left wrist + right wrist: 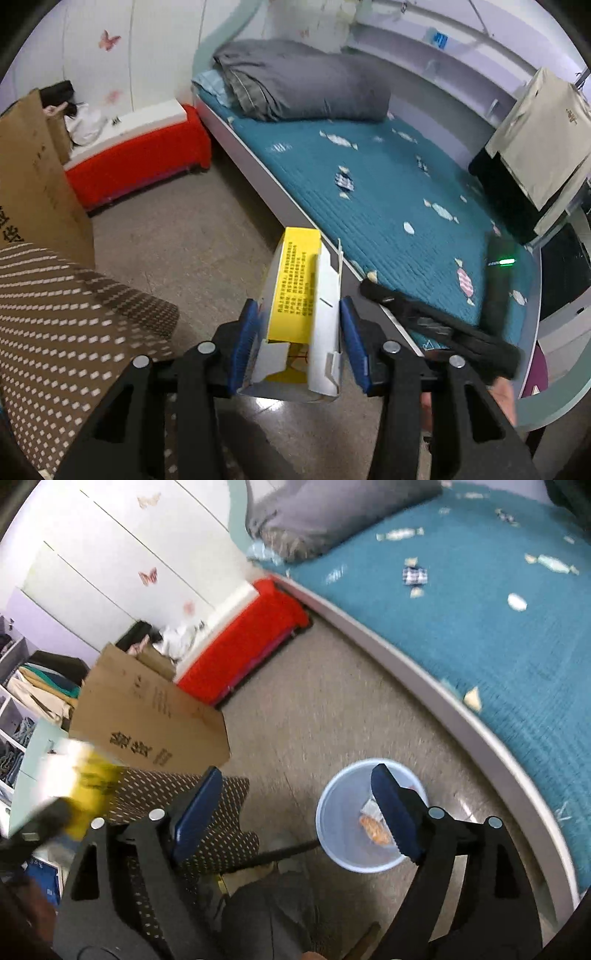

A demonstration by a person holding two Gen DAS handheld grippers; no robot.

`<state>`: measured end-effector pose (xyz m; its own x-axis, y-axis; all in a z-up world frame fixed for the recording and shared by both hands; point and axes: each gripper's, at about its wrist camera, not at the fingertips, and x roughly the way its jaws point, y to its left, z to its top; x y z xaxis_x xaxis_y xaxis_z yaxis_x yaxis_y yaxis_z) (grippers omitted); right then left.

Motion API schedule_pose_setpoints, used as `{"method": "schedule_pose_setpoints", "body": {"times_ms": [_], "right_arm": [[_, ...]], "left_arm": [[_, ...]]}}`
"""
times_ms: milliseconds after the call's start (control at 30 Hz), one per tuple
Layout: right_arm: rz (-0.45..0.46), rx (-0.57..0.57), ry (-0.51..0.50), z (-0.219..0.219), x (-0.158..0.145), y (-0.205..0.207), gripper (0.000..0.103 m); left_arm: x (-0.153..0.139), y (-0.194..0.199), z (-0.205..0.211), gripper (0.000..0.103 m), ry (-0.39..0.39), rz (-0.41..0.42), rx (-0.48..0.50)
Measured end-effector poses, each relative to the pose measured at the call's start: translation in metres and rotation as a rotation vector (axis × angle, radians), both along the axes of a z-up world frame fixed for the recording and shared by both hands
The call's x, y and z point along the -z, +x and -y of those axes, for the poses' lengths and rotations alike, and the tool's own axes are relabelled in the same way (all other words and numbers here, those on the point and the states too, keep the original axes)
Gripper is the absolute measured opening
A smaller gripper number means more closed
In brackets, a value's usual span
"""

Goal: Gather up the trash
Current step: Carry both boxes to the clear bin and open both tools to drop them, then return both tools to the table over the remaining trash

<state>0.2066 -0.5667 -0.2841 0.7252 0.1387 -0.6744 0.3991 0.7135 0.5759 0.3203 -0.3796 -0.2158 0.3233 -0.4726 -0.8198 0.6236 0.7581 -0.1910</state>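
The left claw is clamped on a yellow-and-white carton, held above the floor. The right claw gapes wide, holding nothing, over a pale blue bin containing 1 orange wrapper.

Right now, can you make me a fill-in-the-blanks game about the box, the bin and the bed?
1. The left gripper is shut on a white and ____ box.
2. The right gripper is open and holds ____.
3. The round bin stands on the ____.
4. The bed has a ____ cover with a candy pattern.

Missing words: yellow; nothing; floor; blue
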Motion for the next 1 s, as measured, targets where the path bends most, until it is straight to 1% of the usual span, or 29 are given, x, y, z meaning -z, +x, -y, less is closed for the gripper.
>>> {"method": "schedule_pose_setpoints", "body": {"times_ms": [33, 67, 100, 133, 200, 300, 367, 533, 700, 833, 1000], "right_arm": [[0.012, 0.002, -0.007, 0.001, -0.006, -0.003, 0.084], [0.024, 0.006, -0.011, 0.004, -0.013, -0.007, 0.085], [0.032, 0.010, -0.012, 0.004, -0.017, -0.009, 0.086], [0.040, 0.012, -0.013, 0.006, -0.020, -0.011, 0.087], [0.049, 0.018, -0.020, 0.006, -0.025, -0.015, 0.093], [0.051, 0.020, -0.029, 0.002, -0.029, -0.017, 0.096], [0.040, 0.020, -0.040, -0.002, -0.029, -0.017, 0.097], [0.023, 0.019, -0.067, -0.016, -0.034, -0.020, 0.097], [0.030, 0.001, -0.096, -0.033, -0.046, -0.023, 0.097], [0.055, -0.014, -0.116, -0.049, -0.065, -0.027, 0.097], [0.083, -0.034, -0.148, -0.073, -0.090, -0.029, 0.097]], "left_arm": [[0.004, 0.003, 0.005, 0.048, 0.004, -0.014, 0.006], [0.008, 0.006, 0.011, 0.063, 0.007, -0.031, 0.015], [0.014, 0.009, 0.016, 0.074, 0.022, -0.052, 0.017], [0.017, 0.012, 0.018, 0.091, 0.038, -0.055, 0.003], [0.021, 0.014, 0.019, 0.092, 0.053, -0.049, -0.023], [0.021, 0.015, 0.012, 0.092, 0.060, -0.055, -0.054], [0.017, 0.011, 0.006, 0.093, 0.056, -0.039, -0.066], [0.002, 0.000, -0.013, 0.094, 0.048, 0.014, -0.081], [-0.012, -0.013, -0.030, 0.094, 0.048, 0.066, -0.097], [-0.025, -0.021, -0.047, 0.094, 0.027, 0.091, -0.114], [-0.045, -0.035, -0.070, 0.094, 0.012, 0.147, -0.133]]}}
